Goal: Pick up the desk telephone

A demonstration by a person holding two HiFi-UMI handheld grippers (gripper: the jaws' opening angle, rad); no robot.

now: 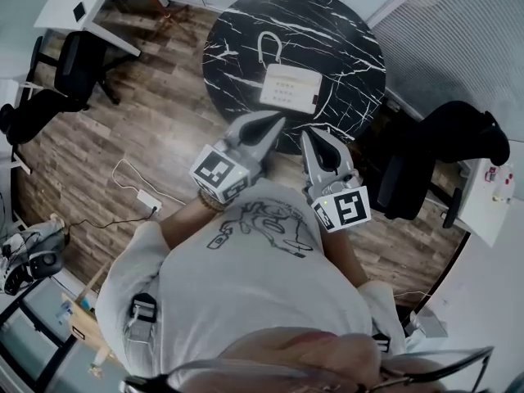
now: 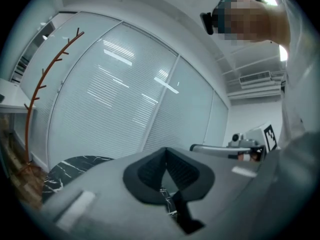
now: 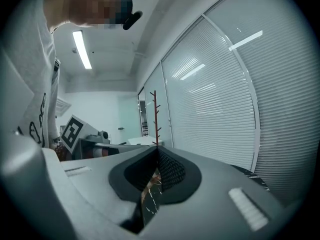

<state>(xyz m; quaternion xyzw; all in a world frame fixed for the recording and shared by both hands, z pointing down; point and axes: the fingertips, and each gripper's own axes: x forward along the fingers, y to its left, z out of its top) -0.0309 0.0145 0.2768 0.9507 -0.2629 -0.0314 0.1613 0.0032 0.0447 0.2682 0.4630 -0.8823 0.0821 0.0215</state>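
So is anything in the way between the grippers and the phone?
Nothing visible is. The telephone sits on the round table, and only bare tabletop lies between it and the shut left gripper and right gripper.

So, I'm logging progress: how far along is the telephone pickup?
Done: nothing yet; the desk telephone sits untouched on the round table. In hand: left gripper and right gripper, both shut and empty, hover short of it. Left: open, reach, grip, lift.
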